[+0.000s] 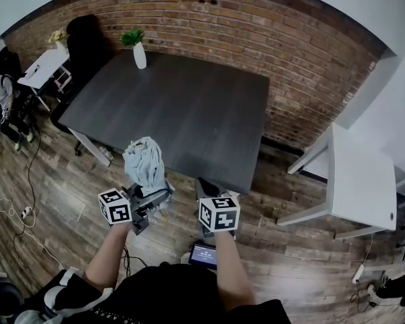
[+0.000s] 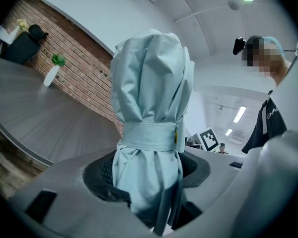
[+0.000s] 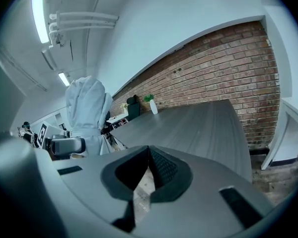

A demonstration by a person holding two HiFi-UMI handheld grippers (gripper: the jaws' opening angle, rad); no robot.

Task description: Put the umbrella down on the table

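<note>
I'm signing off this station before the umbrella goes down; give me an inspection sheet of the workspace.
Surface: dark grey table, only the vase on it.
Job's things: folded pale blue umbrella, strapped, upright, near the table's near edge, not set down.
Clutter: white vase with green plant at the far edge.
Grippers: left gripper shut on the umbrella; right gripper fingers together, empty.
Cables: cable trailing over the wooden floor, left.
Surroundings: brick wall behind; white table at right.

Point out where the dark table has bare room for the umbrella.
Nearly the whole table is bare, from the near edge by the umbrella to the brick wall. Only the far left corner is taken, by the vase.
</note>
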